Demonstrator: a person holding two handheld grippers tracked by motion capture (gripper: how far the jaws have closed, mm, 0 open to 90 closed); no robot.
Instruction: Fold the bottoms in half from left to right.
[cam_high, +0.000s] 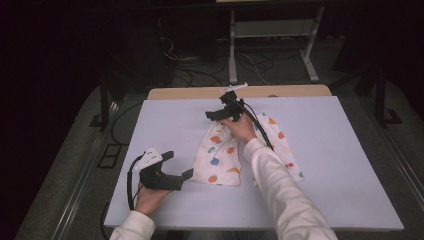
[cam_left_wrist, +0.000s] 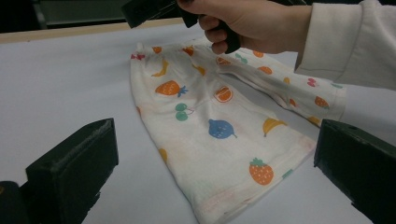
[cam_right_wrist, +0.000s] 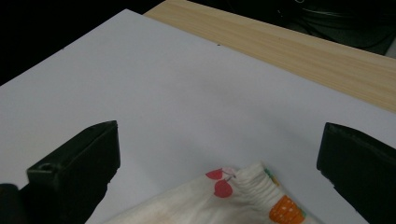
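1. Nearest the person's edge of the bench, the left hand-held gripper (cam_high: 178, 165) hovers over the white sheet-covered bench (cam_high: 325, 165), left of the middle. Its two black jaws stand wide apart with nothing between them, and a grey three-cornered plate sits on top of it.
2. Just beside it, towards the middle of the bench, lies the small pair of white cotton shorts printed with coloured fruit (cam_high: 222, 162). It lies flat on the bench, hems towards the person's edge and elastic waistband towards the far edge. In the left gripper view the shorts (cam_left_wrist: 219, 135) lie between and beyond the open jaws, not touched by them.
3. Farther on, the right hand-held gripper (cam_high: 214, 115) is held by the right hand (cam_high: 240, 127) in a white sleeve above the waistband end. Its jaws gape wide, empty; in the right gripper view the gathered waistband corner (cam_right_wrist: 252, 184) lies just below and between them.
4. Beyond the sheet, a strip of pale bare wood (cam_high: 190, 93) shows along the bench's far edge.
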